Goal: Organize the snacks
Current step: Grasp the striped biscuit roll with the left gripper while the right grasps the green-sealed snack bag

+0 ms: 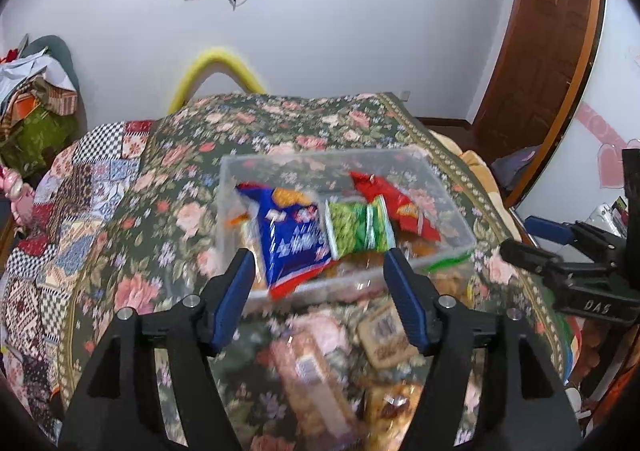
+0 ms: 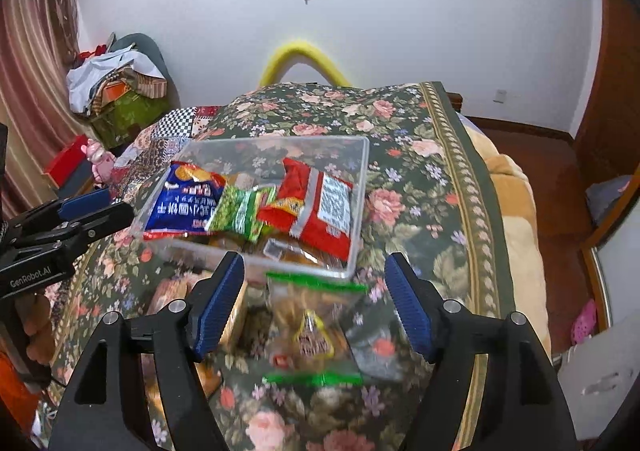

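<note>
A clear plastic box sits on the floral bedspread. It holds a blue snack bag, a green bag and a red bag on top of other snacks. My left gripper is open and empty, just before the box's near wall. My right gripper is open and empty, above a clear green-edged bag in front of the box. Loose blurred packets lie under the left gripper.
The bed's floral cover has a drop at its right edge, with a beige blanket there. A patchwork quilt lies to the left. A pile of clothes and boxes stands by the wall.
</note>
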A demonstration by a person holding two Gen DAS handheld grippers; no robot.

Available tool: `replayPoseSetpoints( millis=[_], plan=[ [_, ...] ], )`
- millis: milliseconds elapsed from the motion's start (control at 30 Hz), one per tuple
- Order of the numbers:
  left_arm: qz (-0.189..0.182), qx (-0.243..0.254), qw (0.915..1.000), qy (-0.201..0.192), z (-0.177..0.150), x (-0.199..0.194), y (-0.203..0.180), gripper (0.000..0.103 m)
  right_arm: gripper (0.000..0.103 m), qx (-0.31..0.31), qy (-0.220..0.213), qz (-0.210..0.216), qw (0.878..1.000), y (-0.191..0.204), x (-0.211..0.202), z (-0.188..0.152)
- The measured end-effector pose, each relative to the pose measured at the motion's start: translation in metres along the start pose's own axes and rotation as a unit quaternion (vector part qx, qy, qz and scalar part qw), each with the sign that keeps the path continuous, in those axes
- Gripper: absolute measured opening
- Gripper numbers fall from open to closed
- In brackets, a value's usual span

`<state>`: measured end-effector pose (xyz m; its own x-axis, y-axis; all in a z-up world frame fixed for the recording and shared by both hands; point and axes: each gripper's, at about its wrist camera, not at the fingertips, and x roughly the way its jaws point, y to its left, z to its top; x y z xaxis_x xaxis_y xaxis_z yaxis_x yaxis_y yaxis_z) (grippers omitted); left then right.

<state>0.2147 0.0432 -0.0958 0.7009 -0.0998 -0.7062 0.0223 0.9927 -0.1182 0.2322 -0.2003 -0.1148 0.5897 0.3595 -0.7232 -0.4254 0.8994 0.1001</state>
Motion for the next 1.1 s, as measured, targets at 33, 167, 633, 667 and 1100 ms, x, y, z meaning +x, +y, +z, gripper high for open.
replayPoseSetpoints(
  millis=[33, 167, 633, 667, 1100],
  plan=[
    [0.002, -0.002, 1.0, 0.005, -0.006, -0.001, 0.002, 0.068, 0.07, 0.002, 0.001, 0.0, 1.0, 0.0, -0.001, -0.003],
    [0.008, -0.005, 0.9996, 0.027, -0.023, 0.0, 0.009, 0.068, 0.071, 0.011, 0.008, -0.001, 1.0, -0.004, -0.003, -0.017],
    [0.002, -0.017, 0.9951, 0.098, -0.075, 0.035, 0.012, 0.068, 0.071, 0.046, 0.067, 0.007, 0.997, -0.012, 0.024, -0.06],
    [0.003, -0.016, 0.9944, 0.104, -0.079, 0.04, 0.013, 0.068, 0.071, 0.048, 0.069, 0.008, 0.996, -0.012, 0.026, -0.062],
    [0.01, -0.024, 0.9908, 0.133, -0.109, 0.073, 0.031, 0.067, 0.071, 0.064, 0.1, 0.03, 0.993, -0.013, 0.054, -0.065]
  ],
)
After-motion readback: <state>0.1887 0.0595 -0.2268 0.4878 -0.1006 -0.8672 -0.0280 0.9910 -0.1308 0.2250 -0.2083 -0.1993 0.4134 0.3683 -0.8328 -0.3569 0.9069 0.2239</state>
